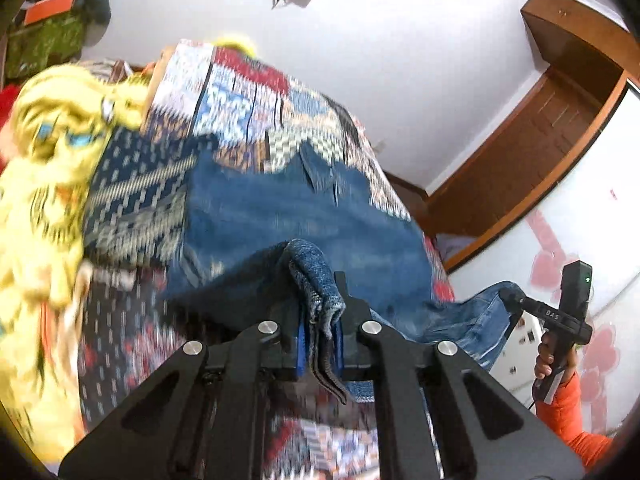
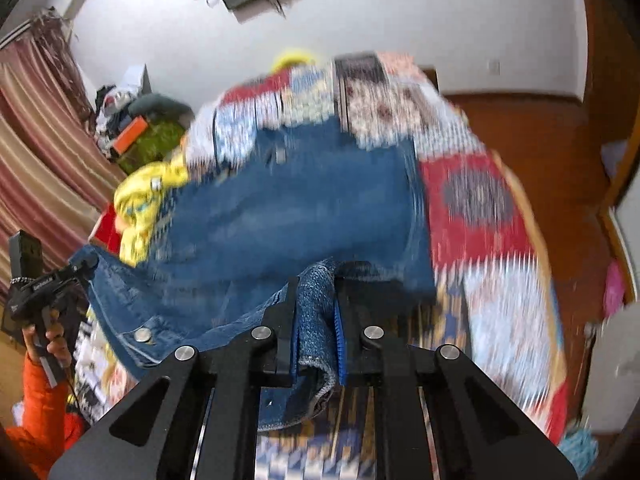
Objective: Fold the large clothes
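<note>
We held both grippers, left (image 1: 320, 320) and right (image 2: 316, 320), tilted downward, fingers clenched on the blue denim garment (image 2: 296, 216), its near edge raised above the bed (image 2: 480, 208).

both grippers are matte black, left gripper (image 1: 320, 320) and right gripper (image 2: 316, 320), with silver round screws and blue pads; the person wears orange sleeves (image 1: 576, 420).
</note>
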### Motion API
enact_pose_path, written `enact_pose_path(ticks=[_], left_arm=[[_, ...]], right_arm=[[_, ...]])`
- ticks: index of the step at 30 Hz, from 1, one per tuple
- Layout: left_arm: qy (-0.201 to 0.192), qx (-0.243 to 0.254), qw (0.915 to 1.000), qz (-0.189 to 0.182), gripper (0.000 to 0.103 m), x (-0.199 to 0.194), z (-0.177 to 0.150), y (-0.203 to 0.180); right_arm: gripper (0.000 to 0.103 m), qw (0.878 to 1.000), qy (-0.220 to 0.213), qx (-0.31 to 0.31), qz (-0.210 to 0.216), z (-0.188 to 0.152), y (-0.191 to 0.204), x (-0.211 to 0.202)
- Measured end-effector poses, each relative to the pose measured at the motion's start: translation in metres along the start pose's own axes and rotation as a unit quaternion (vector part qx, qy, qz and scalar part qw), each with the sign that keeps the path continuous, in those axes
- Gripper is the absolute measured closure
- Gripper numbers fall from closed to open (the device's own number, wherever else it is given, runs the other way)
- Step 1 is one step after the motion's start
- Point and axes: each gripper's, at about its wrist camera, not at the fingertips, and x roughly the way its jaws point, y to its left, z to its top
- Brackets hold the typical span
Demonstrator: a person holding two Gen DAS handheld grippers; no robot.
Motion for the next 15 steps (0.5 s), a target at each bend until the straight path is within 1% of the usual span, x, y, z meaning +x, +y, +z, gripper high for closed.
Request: enact_pose_path(ticks=[1, 2, 4, 5, 6, 7, 9, 11, 12, 13, 15], left_arm=[[-0.004, 0.002, 1.0000, 0.004, 0.093, 0.007, 0.014, 0.001], [-0.007, 0.003, 0.9999, 0.008, 0.093, 0.014, 0.025, 0.003], [-0.012, -0.006, 0.9998, 0.016, 0.093, 0.031, 0.051, 0.008], [-0.014, -0.012, 0.9996, 0.020, 0.094, 0.044, 0.068, 0.013], [-0.015, -0.016, 0.9996, 0.021, 0.094, 0.051, 0.076, 0.017], [-0.016, -0.022, 0.9994, 0.023, 0.093, 0.061, 0.086, 0.022], [-0.012, -0.042, 0.9988, 0.024, 0.093, 0.088, 0.105, 0.036], [-0.001, -0.051, 0.9981, 0.034, 0.093, 0.114, 0.113, 0.048], [0.008, -0.046, 0.9979, 0.045, 0.093, 0.130, 0.115, 0.053], [0.015, -0.040, 0.9974, 0.058, 0.093, 0.141, 0.116, 0.057], [0.037, -0.028, 0.9953, 0.085, 0.093, 0.169, 0.113, 0.067]], right_arm=[[0.091, 1.000, -0.008, 0.001, 0.000, 0.009, 0.000, 0.001], [0.091, 1.000, -0.018, 0.001, 0.001, 0.025, -0.001, 0.004], [0.092, 0.999, -0.032, 0.004, -0.006, 0.054, -0.004, 0.015], [0.092, 0.999, -0.034, 0.006, -0.009, 0.064, -0.007, 0.021], [0.092, 0.999, -0.037, 0.010, -0.017, 0.079, -0.011, 0.033], [0.092, 0.999, -0.038, 0.013, -0.021, 0.086, -0.014, 0.040], [0.092, 0.999, -0.032, 0.027, -0.034, 0.106, -0.026, 0.070], [0.092, 0.998, -0.021, 0.040, -0.039, 0.117, -0.037, 0.097], [0.092, 0.998, -0.015, 0.048, -0.042, 0.120, -0.043, 0.109], [0.092, 0.997, -0.003, 0.059, -0.046, 0.122, -0.050, 0.129], [0.092, 0.996, 0.016, 0.070, -0.048, 0.126, -0.059, 0.151]])
